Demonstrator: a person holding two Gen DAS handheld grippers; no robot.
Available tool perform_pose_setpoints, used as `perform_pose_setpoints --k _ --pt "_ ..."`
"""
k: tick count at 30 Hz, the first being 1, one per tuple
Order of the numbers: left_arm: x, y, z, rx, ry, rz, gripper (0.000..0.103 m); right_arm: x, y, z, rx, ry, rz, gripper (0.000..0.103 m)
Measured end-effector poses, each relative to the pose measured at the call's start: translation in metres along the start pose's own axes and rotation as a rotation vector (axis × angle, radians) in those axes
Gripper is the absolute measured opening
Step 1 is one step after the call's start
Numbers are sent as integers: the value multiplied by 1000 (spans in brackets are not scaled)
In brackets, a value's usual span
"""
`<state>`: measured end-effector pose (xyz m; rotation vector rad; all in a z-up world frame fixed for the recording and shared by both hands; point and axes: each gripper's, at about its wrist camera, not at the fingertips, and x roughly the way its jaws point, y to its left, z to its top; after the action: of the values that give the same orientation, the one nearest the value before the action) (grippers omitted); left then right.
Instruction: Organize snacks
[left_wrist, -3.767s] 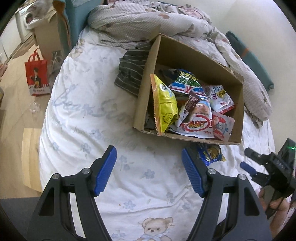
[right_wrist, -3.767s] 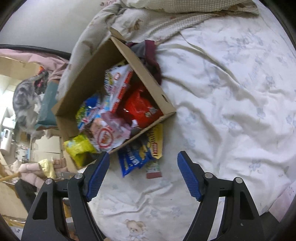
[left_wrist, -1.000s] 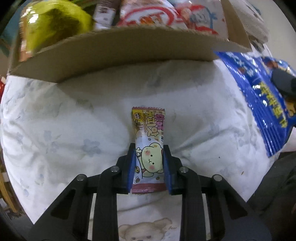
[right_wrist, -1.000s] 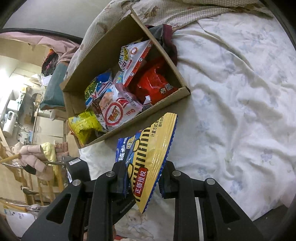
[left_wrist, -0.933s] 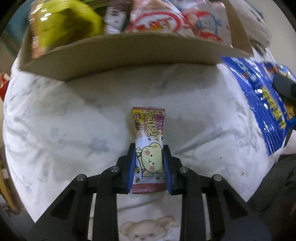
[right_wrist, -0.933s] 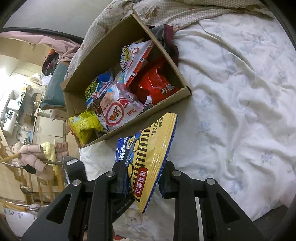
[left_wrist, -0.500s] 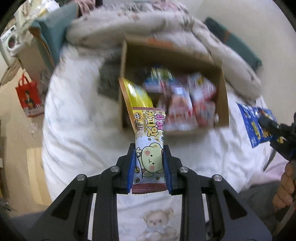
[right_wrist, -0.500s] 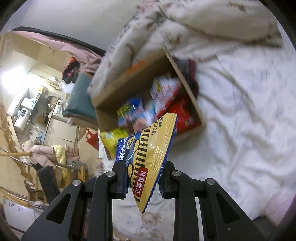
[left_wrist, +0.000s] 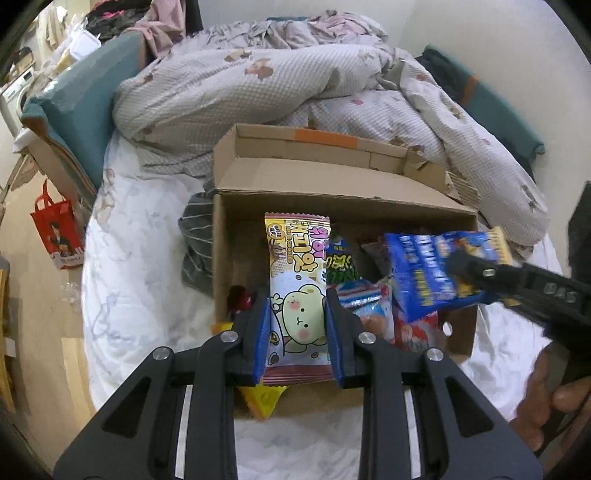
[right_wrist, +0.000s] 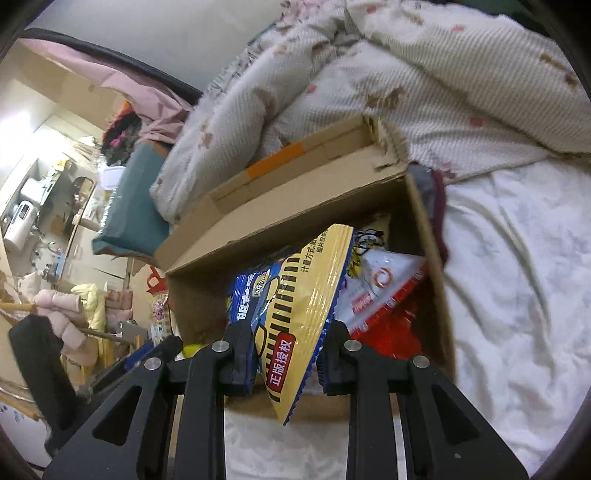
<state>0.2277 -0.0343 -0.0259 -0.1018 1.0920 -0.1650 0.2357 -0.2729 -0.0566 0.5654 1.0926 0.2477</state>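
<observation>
An open cardboard box holding several snack packets stands on the bed; it also shows in the right wrist view. My left gripper is shut on a small bear-print snack packet and holds it over the box's left part. My right gripper is shut on a blue and yellow chip bag, held over the box's near edge. The same bag hangs above the box's right side in the left wrist view, with the right gripper behind it.
A rumpled bear-print quilt lies behind the box. White floral sheet spreads to the right of the box. A striped cloth lies by the box's left wall. A red bag stands on the floor at the left.
Both grippers have risen from the sheet and moved forward over the open box, each still holding its packet. The box now sits directly beneath them.
</observation>
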Motion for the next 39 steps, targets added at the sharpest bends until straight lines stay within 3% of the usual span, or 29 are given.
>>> perform_pose_setpoints --k 5,13,16,18,19,21,23,24,29,35,38,39 --pt "14 -2 5 -2 3 12 24 33 -2 6 11 39 -27 26" --pt "15 4 9 -14 -18 30 26 35 7 9 -19 33 -40 34" --pt "8 4 9 -19 -40 36 42 28 5 9 -18 24 -37 50" --pt "4 4 9 -26 -49 35 62 23 5 10 -20 17 -36 53" --pt "1 5 9 -32 -52 41 67 22 6 10 -25 16 -40 54" --pt "-3 5 9 -41 -61 50 71 18 8 10 -35 15 -41 62" --pt "-9 6 9 -37 -73 39 71 13 11 10 -61 8 -45 85" --pt "-11 6 9 -33 -79 33 71 10 13 10 -76 1 -45 88" --pt "-28 8 6 -18 -128 82 71 -14 25 4 -156 -56 -54 92" --pt "-47 13 -6 -39 -163 89 72 -51 36 -13 -213 -130 -48 99" --pt "-56 15 -13 -58 -163 109 98 -68 42 -27 -240 -155 -42 101" --pt "-60 15 -16 -62 -169 103 99 -74 43 -33 -250 -166 -42 102"
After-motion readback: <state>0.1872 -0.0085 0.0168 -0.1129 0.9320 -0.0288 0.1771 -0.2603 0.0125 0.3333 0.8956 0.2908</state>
